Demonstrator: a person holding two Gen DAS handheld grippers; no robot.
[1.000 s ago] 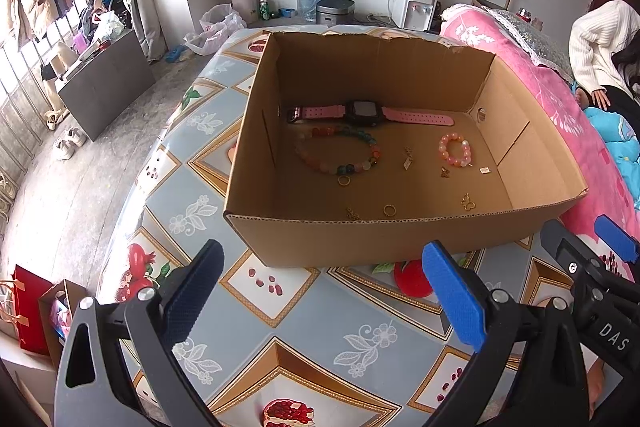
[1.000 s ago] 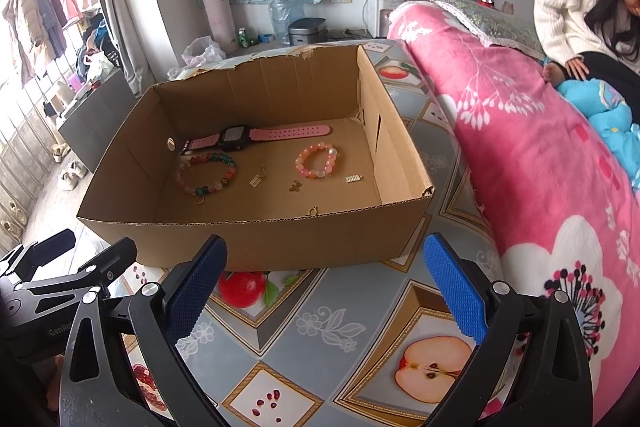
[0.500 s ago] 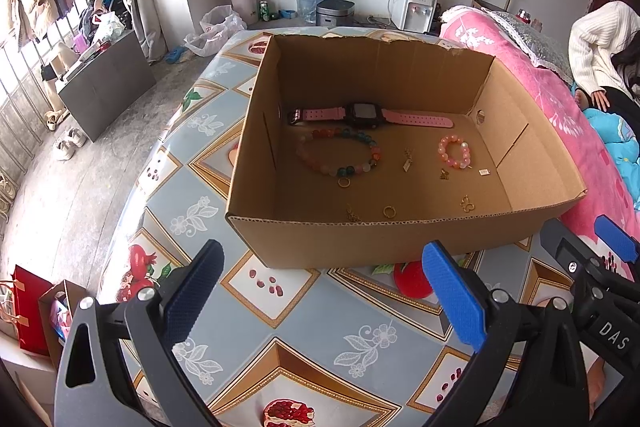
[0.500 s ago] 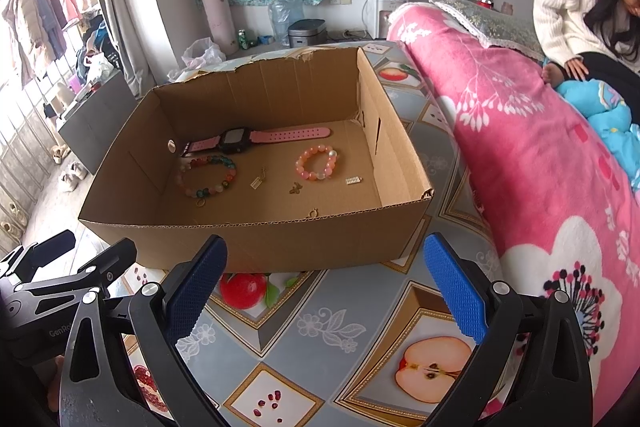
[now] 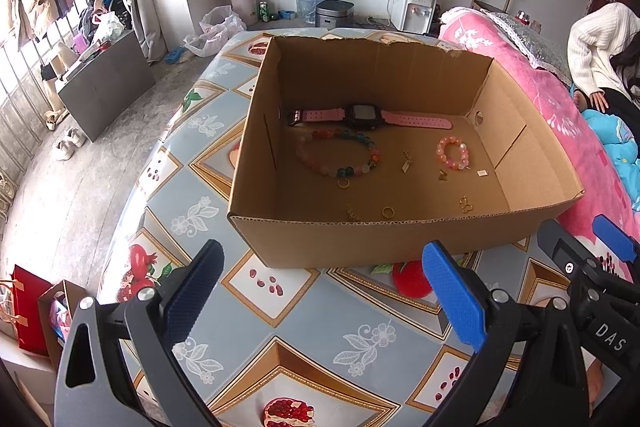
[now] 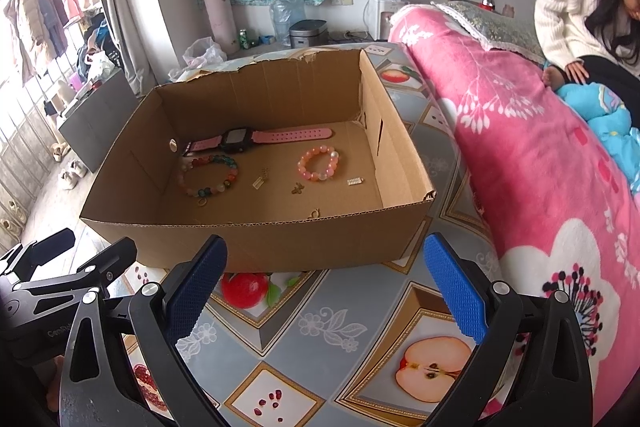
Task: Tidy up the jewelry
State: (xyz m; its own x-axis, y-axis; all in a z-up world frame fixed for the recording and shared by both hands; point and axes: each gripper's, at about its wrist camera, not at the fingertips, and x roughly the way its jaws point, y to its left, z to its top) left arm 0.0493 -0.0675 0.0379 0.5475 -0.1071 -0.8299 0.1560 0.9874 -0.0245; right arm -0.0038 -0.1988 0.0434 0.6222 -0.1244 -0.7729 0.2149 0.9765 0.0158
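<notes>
An open cardboard box (image 5: 352,239) (image 6: 280,243) stands on the table. Inside lie a pink-strapped watch (image 5: 364,117) (image 6: 240,139), a multicoloured bead bracelet (image 5: 340,155) (image 6: 208,175), a small pink bead bracelet (image 5: 452,153) (image 6: 318,163) and several small gold pieces, among them a ring (image 5: 387,213). My left gripper (image 5: 324,291) is open and empty, just before the box's near wall. My right gripper (image 6: 326,287) is open and empty, also before the near wall, to the right of the left one.
The table has a patterned fruit tablecloth (image 5: 280,311) (image 6: 340,323). A bed with a pink blanket (image 6: 540,167) runs along the right, where a person (image 6: 580,15) sits. Floor, a grey cabinet (image 5: 104,83) and shopping bags (image 5: 28,311) lie left.
Both views have drifted very slightly closer to the box. Nothing in the box has moved, and both grippers stay open.
</notes>
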